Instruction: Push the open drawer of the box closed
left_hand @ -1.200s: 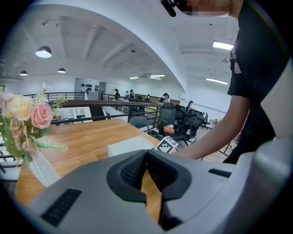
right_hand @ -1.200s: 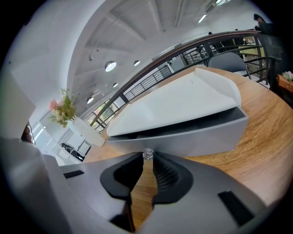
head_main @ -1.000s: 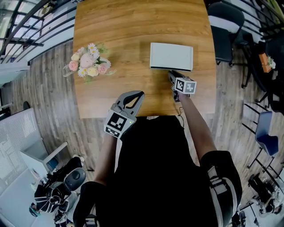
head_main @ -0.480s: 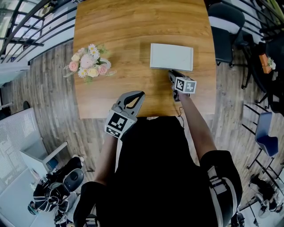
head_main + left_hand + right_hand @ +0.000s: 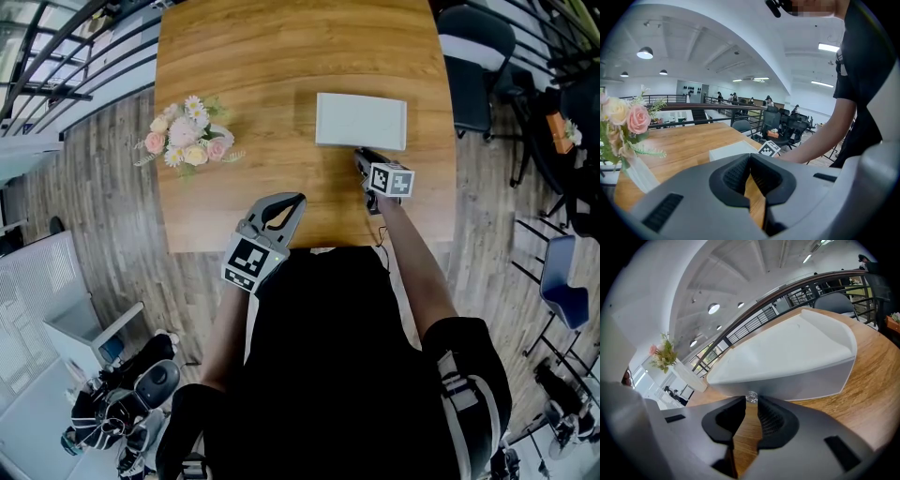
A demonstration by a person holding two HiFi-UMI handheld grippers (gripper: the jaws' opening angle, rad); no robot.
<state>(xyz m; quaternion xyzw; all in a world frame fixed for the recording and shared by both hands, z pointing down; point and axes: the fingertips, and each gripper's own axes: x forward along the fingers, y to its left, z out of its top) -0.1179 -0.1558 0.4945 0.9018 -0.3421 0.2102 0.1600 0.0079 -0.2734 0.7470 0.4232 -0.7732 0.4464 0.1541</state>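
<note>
Right gripper [image 5: 360, 155] nipped on the drawer's knob [image 5: 751, 397]; left gripper [image 5: 297, 199] closed, empty. White box [image 5: 362, 120] probably light, may skid: we'd push squarely at knob.

- The dark gap along the near edge of the box [image 5: 361, 120] closes, and the drawer front [image 5: 801, 380] now lies flush.
- The right gripper [image 5: 359, 153], jaws round the drawer knob [image 5: 751, 397], sits slightly farther in.

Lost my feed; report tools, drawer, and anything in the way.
Left tool shut, empty, over table edge. Right tool shut on knob of box. Drawer looks closed. Bouquet far left, clear.
</note>
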